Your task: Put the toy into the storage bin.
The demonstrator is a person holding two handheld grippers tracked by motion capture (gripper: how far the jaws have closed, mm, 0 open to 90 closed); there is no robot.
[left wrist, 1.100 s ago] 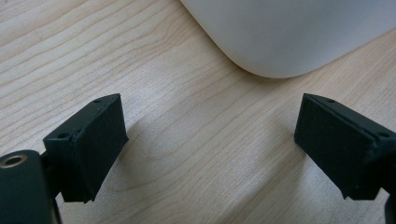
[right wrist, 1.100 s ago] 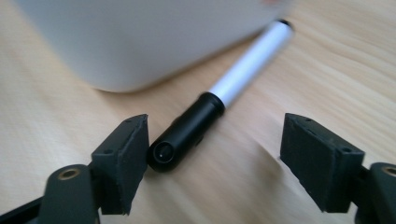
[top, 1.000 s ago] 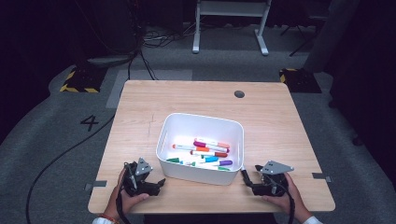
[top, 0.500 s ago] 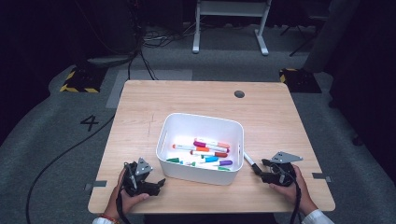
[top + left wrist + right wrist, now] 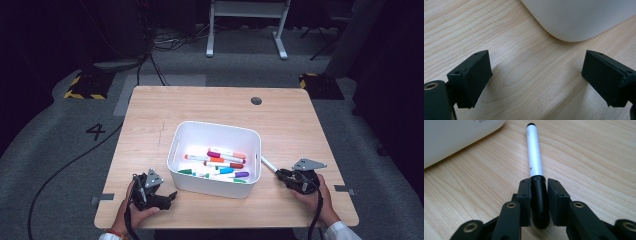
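Note:
A white bin (image 5: 175,150) holds several coloured markers (image 5: 220,161) at the table's middle. My right gripper (image 5: 281,174) lies to the right of the bin, shut on the black cap of a white marker (image 5: 268,164) whose barrel points toward the bin wall. In the right gripper view the marker (image 5: 535,152) rests low over the wood, its cap clamped in my right gripper (image 5: 539,188). My left gripper (image 5: 169,196) sits near the bin's front left corner. In its own view my left gripper (image 5: 536,75) is open and holds nothing, with the bin corner (image 5: 579,17) just ahead.
The wooden table (image 5: 200,107) has a round dark hole (image 5: 256,100) at the back right. A cable (image 5: 60,170) trails off the left side over the floor. The table's front edge lies close behind both hands.
My right gripper has shifted a little to the right and away from the front edge, and the white marker now sticks out from it toward the bin. The left gripper has stayed put.

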